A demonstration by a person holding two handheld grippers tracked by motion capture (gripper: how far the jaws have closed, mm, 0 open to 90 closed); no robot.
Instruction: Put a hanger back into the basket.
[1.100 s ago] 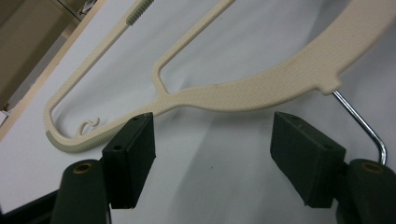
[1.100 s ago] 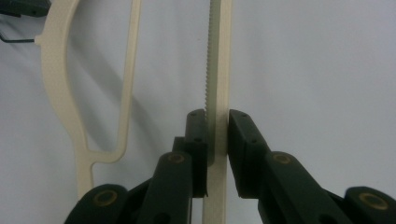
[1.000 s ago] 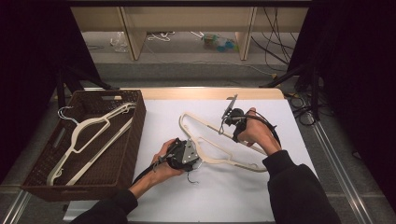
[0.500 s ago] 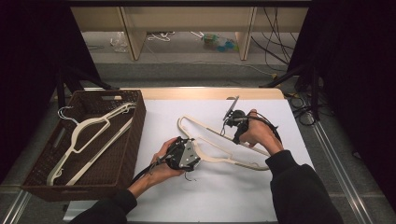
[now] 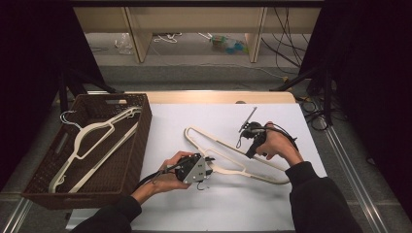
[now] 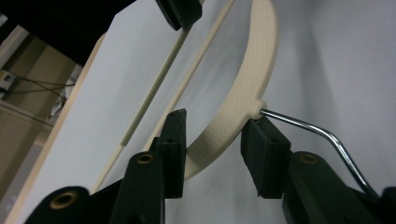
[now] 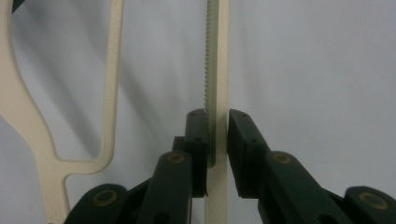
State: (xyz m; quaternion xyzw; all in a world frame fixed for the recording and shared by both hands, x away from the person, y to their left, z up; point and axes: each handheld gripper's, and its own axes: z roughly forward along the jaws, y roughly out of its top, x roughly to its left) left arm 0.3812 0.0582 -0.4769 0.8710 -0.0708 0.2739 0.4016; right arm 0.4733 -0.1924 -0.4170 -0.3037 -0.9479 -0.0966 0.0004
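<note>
Cream hanger (image 5: 233, 155) flat on white bench (image 5: 194, 208), right of basket (image 5: 136, 145). Right gripper (image 5: 250, 145) clamped on ribbed bar. Left gripper (image 5: 206, 170) jaws just closing round neck by hook (image 6: 322, 135), not yet pinching. Next: finish grip, lift together toward basket.

Left claw (image 6: 212, 156) has just been closing around hanger (image 6: 243, 98).

A white-topped table (image 5: 194, 208) carries a brown wicker basket (image 5: 141, 141) at its left edge and a cream hanger (image 5: 214, 145) mid-table
</note>
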